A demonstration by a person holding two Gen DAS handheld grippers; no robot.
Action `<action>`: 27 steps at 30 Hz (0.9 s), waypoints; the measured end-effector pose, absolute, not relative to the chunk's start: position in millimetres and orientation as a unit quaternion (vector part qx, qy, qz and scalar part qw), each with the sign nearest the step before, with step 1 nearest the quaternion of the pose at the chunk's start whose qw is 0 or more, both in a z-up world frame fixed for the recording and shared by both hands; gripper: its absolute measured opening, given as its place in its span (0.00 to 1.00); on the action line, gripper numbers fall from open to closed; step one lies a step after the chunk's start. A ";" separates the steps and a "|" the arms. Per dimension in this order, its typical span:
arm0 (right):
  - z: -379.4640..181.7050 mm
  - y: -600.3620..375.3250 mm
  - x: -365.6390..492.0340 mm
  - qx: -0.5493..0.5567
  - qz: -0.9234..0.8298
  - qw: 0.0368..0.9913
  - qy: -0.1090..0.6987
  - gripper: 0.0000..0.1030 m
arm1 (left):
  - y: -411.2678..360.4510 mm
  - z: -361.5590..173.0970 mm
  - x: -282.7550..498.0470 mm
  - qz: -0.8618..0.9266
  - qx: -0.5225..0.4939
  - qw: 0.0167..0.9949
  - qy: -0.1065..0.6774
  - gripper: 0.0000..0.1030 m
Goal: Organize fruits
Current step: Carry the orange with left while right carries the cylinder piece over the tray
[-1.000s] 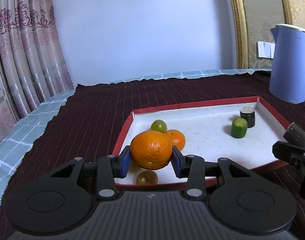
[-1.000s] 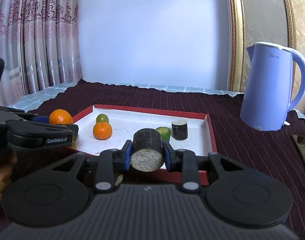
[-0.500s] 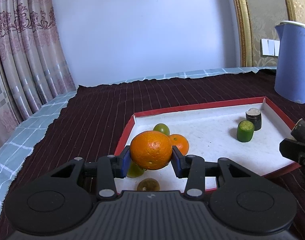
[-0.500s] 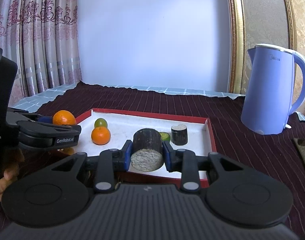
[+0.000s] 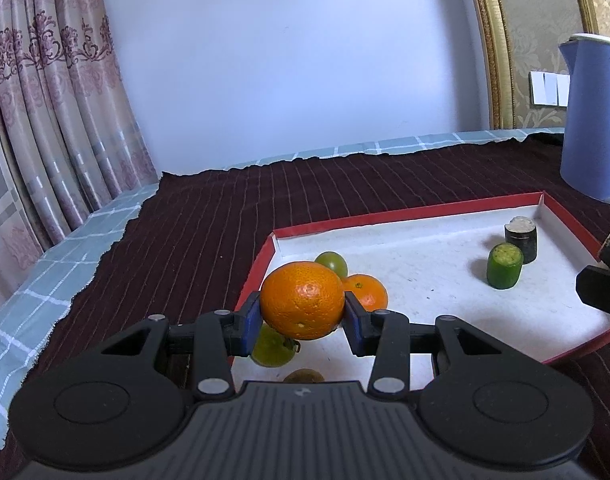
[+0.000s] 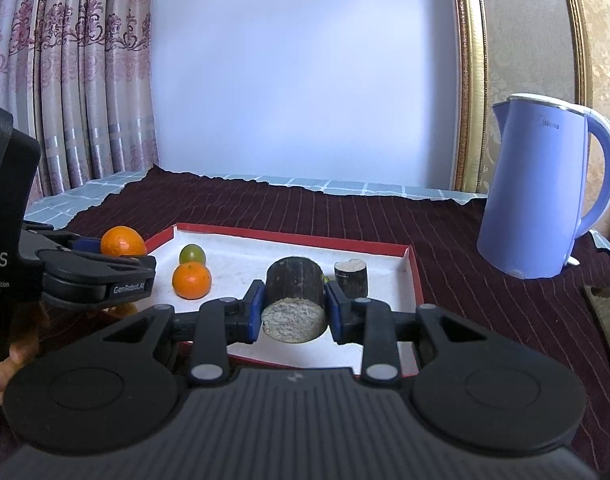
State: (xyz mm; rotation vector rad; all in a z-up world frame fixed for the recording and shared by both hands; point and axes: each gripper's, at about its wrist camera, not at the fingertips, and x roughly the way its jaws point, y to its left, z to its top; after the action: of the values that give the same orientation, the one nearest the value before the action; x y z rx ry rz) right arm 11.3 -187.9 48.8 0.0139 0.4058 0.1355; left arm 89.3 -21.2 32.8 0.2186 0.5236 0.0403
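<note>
Left gripper [image 5: 303, 318]: tilted slightly downward, blue pads clamped on either side of an orange [image 5: 303, 300], over the tray's [image 5: 405, 214] near-left corner. Right gripper [image 6: 293, 310]: tilted slightly downward, pads clamped on a dark cylinder piece [image 6: 295, 298], above the tray's near edge. Bare fingers [image 6: 9, 360] grip the left unit.

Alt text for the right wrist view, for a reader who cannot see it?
The right gripper clamps a dark cylindrical chunk with a pale cut end over a red-rimmed white tray holding an orange tangerine. At left, the left gripper holds a large orange; a lavender electric kettle stands right.
</note>
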 end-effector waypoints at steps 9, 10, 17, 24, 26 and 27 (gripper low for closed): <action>48.6 -187.8 14.0 0.005 0.064 0.977 0.203 0.29 | -24.7 31.1 95.9 0.020 0.113 0.958 0.261 0.40; 48.8 -188.2 14.6 0.005 0.063 0.977 0.203 0.29 | -25.1 30.9 96.9 0.020 0.114 0.958 0.262 0.40; 49.2 -190.6 20.8 0.004 0.061 0.977 0.206 0.29 | -27.4 29.8 103.1 0.019 0.119 0.957 0.265 0.40; 53.6 -192.7 28.8 -0.003 0.056 0.977 0.204 0.29 | -31.5 30.2 115.0 0.018 0.119 0.955 0.271 0.40; 54.7 -193.4 32.2 -0.004 0.055 0.977 0.205 0.29 | -33.3 31.0 119.6 0.018 0.120 0.954 0.272 0.40; 55.4 -194.0 34.7 -0.004 0.054 0.977 0.206 0.29 | -34.4 31.4 122.2 0.019 0.121 0.954 0.273 0.40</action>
State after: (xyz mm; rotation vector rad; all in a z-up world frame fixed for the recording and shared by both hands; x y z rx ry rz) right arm 34.7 -194.0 55.4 -0.0079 0.4144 0.1089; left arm 122.2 -34.4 31.4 0.2459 0.5543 0.0379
